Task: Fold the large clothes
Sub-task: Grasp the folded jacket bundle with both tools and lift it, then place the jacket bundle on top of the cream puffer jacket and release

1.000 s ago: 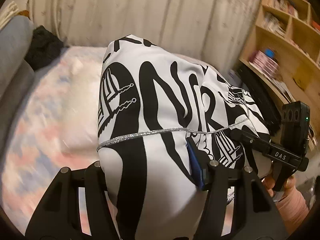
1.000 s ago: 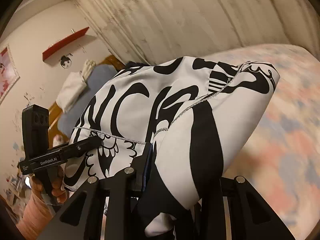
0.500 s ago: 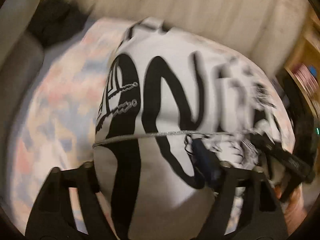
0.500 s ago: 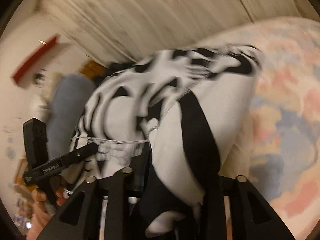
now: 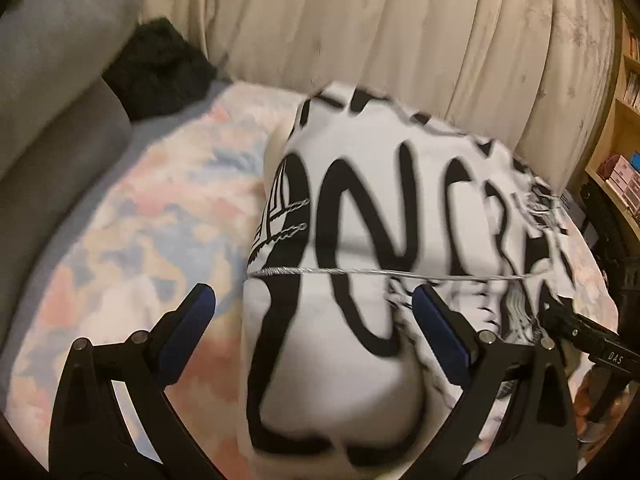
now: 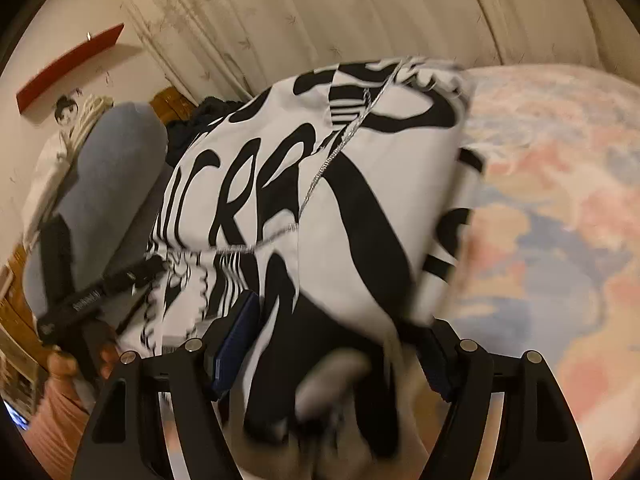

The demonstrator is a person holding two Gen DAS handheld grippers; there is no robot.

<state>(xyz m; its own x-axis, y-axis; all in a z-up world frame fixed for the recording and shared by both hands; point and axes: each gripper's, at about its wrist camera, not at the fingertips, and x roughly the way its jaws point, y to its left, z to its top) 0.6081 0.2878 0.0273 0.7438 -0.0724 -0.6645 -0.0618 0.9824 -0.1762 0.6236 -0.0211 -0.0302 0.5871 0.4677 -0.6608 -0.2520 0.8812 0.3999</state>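
A white garment with big black lettering (image 5: 360,240) lies bunched on the pastel bed cover (image 5: 132,240), a silver cord (image 5: 360,272) running across it. My left gripper (image 5: 312,320) has its jaws wide and still opening. The cloth sits between them, clear of the left pad (image 5: 188,320). In the right wrist view the garment (image 6: 280,184) fills the gap of my right gripper (image 6: 336,352), whose jaws are opening too; its blurred lower folds hang loose between the pads. Each gripper shows in the other's view: the right gripper (image 5: 560,316) and the left gripper (image 6: 136,276), both at the garment's near edge.
A grey padded headboard (image 5: 60,80) and a black cloth heap (image 5: 160,64) are at the bed's far left. A cream curtain (image 5: 380,40) hangs behind the bed. Wooden bookshelves (image 5: 624,120) stand at the right. A red wall shelf (image 6: 68,68) is up left.
Both grippers came down toward the bed with the garment. Their jaws, pinched on the cloth a second ago, have spread apart, and the cloth now lies lower and flatter.
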